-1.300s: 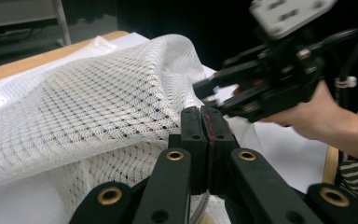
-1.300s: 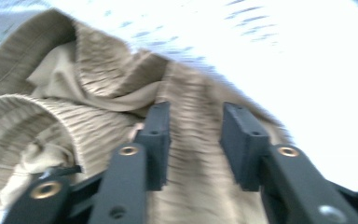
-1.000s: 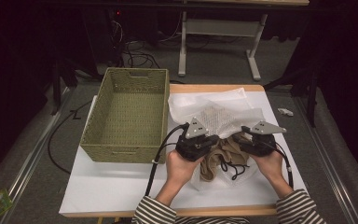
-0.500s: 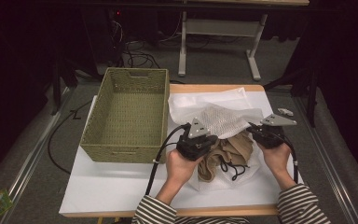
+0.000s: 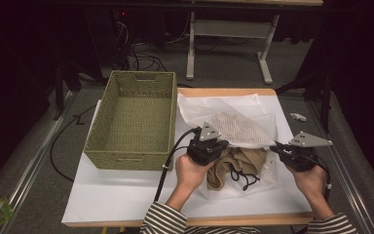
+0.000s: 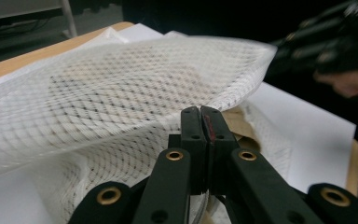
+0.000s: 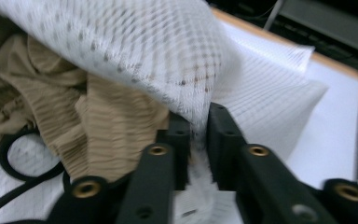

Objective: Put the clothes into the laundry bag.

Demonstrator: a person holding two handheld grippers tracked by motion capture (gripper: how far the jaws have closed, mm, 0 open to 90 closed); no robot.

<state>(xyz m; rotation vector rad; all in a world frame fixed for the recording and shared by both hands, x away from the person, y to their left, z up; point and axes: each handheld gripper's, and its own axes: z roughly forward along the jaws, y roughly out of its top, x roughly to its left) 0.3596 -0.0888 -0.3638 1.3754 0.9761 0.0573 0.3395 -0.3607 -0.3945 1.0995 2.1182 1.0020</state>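
The white mesh laundry bag (image 5: 241, 129) lies right of centre in the high view on the white surface (image 5: 126, 195), its mouth held up over the tan ribbed garment with a black cord (image 5: 236, 168). The left gripper (image 6: 200, 119) has its jaws closed on the upper mesh edge. The right gripper (image 7: 198, 135) has just been opening its jaws; mesh hangs between them, apparently not pinched. To do this well, I'd re-clamp the right, keep both edges taut, and spread evenly so the garment stays inside.
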